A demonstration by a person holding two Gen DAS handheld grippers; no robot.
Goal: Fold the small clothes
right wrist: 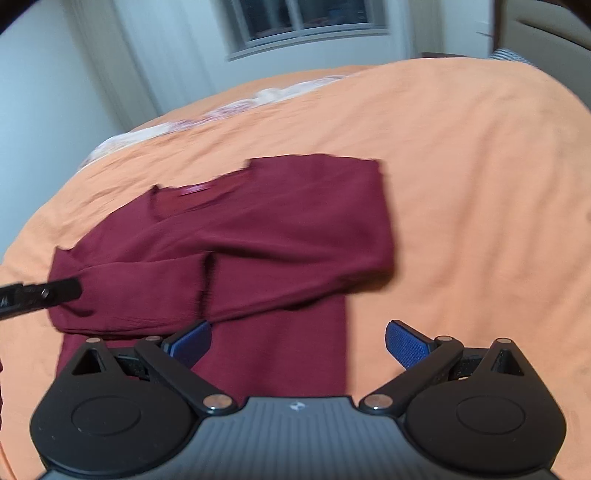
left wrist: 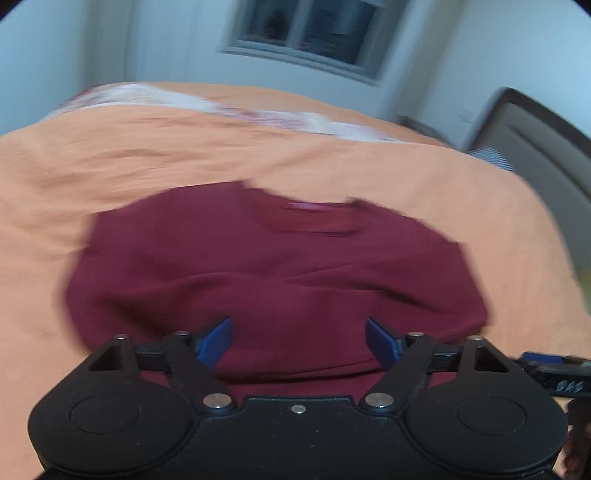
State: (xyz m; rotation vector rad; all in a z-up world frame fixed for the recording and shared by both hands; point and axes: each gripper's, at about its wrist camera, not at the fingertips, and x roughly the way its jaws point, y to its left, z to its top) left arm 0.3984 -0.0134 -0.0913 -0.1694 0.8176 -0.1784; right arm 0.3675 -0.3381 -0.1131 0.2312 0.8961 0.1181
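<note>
The maroon top (right wrist: pixel 258 236) lies flat on the orange bedspread (right wrist: pixel 480 184) of a bed, neckline toward the far wall, with a pink label (right wrist: pixel 192 190) inside the collar; its sleeves are folded across the body, one cuff (right wrist: pixel 201 284) ending near the middle of the chest; the lower part of the garment runs toward the cameras.

The left tongs (left wrist: pixel 299 341) are spread wide and released, nothing between the blue pads (left wrist: pixel 216 341); they hang above the near part of the top, and whether they touch the cloth cannot be told; in the right wrist view a black finger of the left tongs reaches in from the left edge over the folded sleeve. The right tongs (right wrist: pixel 297 343) are likewise wide apart and empty; one blue pad (right wrist: pixel 192 341) sits over the maroon cloth, the other (right wrist: pixel 406 343) over bare bedspread beside the garment's right edge. Both views are motion-blurred.

A patterned white and red cloth (left wrist: pixel 258 114) lies along the far edge of the bed; a window (left wrist: pixel 310 33) is set in the pale wall behind; a dark headboard (left wrist: pixel 535 147) stands at the right.
</note>
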